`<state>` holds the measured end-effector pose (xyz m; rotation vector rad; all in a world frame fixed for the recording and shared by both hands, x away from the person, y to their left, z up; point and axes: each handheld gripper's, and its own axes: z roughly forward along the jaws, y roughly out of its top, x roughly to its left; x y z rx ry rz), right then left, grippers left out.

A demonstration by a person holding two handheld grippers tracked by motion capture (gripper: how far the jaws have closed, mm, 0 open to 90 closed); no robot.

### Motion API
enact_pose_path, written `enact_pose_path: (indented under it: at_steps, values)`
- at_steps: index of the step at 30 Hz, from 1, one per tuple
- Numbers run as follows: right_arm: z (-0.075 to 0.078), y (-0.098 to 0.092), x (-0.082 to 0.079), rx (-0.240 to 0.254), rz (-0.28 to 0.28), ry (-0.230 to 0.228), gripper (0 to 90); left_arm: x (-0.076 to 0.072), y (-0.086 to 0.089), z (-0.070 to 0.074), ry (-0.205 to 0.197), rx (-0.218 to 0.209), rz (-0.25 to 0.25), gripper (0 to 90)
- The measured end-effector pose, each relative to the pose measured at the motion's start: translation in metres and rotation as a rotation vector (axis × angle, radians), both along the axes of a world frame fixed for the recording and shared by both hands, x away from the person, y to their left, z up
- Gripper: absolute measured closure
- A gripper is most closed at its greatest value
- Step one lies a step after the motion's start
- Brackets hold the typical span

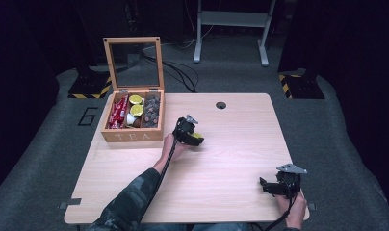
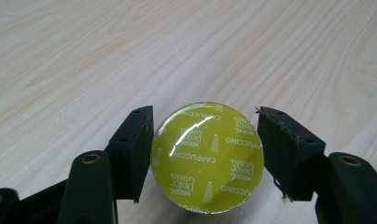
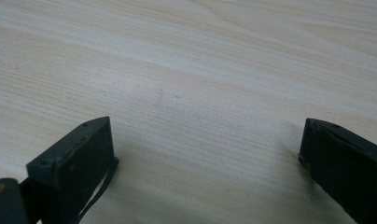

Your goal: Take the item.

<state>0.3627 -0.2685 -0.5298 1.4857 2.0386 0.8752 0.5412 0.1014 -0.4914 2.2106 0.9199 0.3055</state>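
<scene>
Pale wood desk (image 1: 221,159) on grey carpet, dark room. Left claw (image 2: 205,158) clamped on yellow capsule (image 2: 207,163), mid-desk. Right claw (image 3: 207,158) wide open, empty, near right front corner.

The high view looks forward and down over the whole bench (image 1: 231,144) from the person's side. Each tool view rides low and close above that bench's wood, facing along its own jaws.

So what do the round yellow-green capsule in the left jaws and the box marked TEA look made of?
Round yellow-green capsule: the lid looks like glossy foil or plastic film, with a bright glare streak across its print. Box marked TEA: light unpainted wood, apparently, with a clear pane in its lid.
</scene>
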Motion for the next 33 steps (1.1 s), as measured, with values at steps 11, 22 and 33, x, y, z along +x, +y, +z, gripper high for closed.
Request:
enact_pose_path:
  at_steps: [11,22,33]
  values:
    - [0.000,0.000,0.000,-0.001,0.000,0.000,2.5,-0.004,0.003,0.007,-0.031,0.005,0.014,21.7]
    - [0.000,0.000,0.000,0.000,-0.002,-0.001,2.5,-0.027,0.030,0.030,-0.072,-0.038,0.003,10.3]
    - [0.000,0.000,0.000,0.001,-0.003,0.001,2.4,-0.062,0.063,0.057,-0.153,-0.054,0.008,8.3]
